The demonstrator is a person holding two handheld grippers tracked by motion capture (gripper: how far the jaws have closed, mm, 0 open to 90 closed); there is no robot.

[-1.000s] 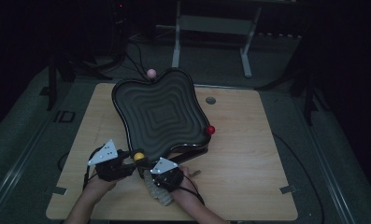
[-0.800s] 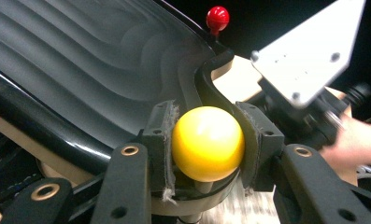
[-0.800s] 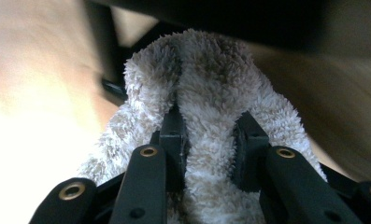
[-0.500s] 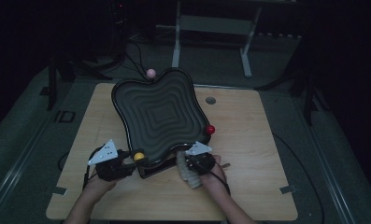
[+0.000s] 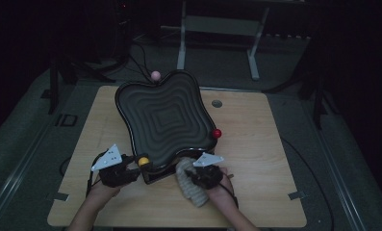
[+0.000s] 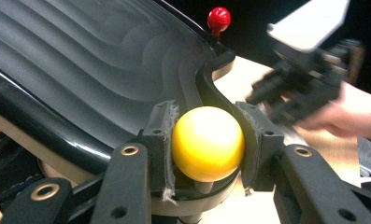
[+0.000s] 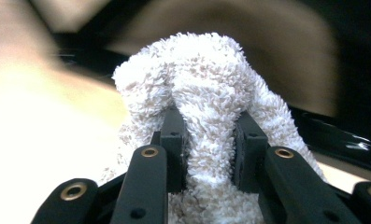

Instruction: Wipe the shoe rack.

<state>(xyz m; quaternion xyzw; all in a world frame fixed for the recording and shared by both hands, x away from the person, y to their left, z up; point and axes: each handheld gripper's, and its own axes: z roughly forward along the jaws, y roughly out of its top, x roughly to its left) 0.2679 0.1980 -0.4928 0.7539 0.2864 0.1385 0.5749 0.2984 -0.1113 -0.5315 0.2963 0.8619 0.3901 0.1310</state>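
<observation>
Cloth (image 7: 206,88), white and fluffy, sits bunched between the jaws of the right gripper (image 5: 205,179), whose pads pinch a fold of it while the rest bulges up past the fingertips and hangs below the hand. It looks soft, light and limp, so I judge it will flop and drag rather than hold a shape, and a grip on a thick gathered fold (as now) should serve better than a pinch on a loose edge. Just ahead of that gripper lies the near rim of the black tray (image 5: 167,120), a stiff, glossy, rippled dish that looks slippery and is propped at a tilt. The left gripper (image 6: 206,154) is clamped on the yellow ball knob (image 6: 207,143) at the tray's rim, pads pressed against both its sides; that hard, smooth knob seems the sound place to steady the tray. A red knob (image 6: 218,18) stands farther along the rim, beyond the fingertips. The right gripper view is blurred behind the cloth, the tray's underside support is hidden, and the dim high view leaves unclear whether the cloth touches the tray.
</observation>
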